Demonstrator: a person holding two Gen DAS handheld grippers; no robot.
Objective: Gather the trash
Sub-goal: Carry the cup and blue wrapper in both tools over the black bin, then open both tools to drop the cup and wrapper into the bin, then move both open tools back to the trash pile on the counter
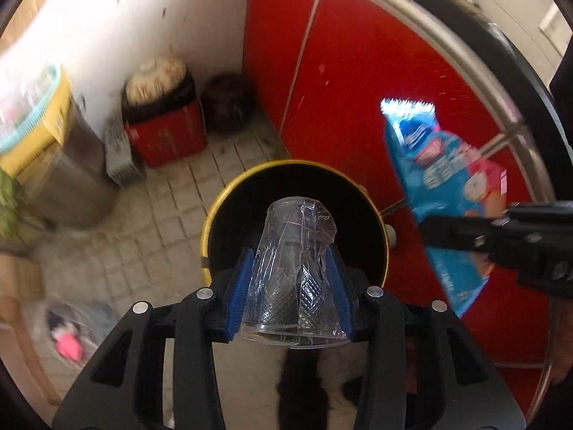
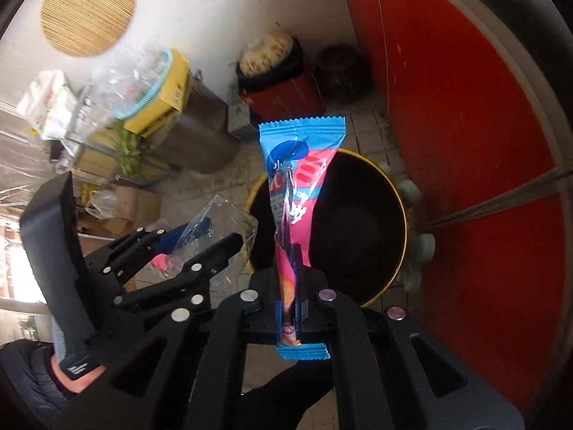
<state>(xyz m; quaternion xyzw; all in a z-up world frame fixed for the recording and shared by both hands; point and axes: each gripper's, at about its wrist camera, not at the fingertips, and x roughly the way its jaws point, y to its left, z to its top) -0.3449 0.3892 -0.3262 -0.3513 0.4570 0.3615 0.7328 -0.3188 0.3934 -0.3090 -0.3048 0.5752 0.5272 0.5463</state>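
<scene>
Hovering above the round bin (image 1: 211, 229), the left tool (image 1: 290, 283) pinches a crushed clear plastic cup (image 1: 293, 261) between its blue pads (image 1: 238, 286), the cup's rim toward the camera and its base pointing ahead over the bin's dark opening; the right tool (image 2: 288, 294) is pressed together on a blue and pink snack wrapper (image 2: 301, 165), which sticks up ahead of the tool with its free end over the yellow rim, the bin (image 2: 358, 222) lying just beyond the fingertips in the right wrist view; the left tool (image 2: 200, 247) with its cup (image 2: 229, 215) shows to the left of the right tool, near the bin's edge, and the wrapper (image 1: 440, 165) hangs to the right of the left tool.

Both pieces look close to release, so the risks are mostly about the drop, as I judge it; the wrapper is light and flat, and if let go while the right tool sits off to one side it could drift or catch the rim and land on the tiled floor (image 1: 150, 222); the cup is cracked and springy, so it may cling to one pad as the tool spreads, or bounce off the rim; the two tools are near each other, and moving both at once could knock one load loose early.
</scene>
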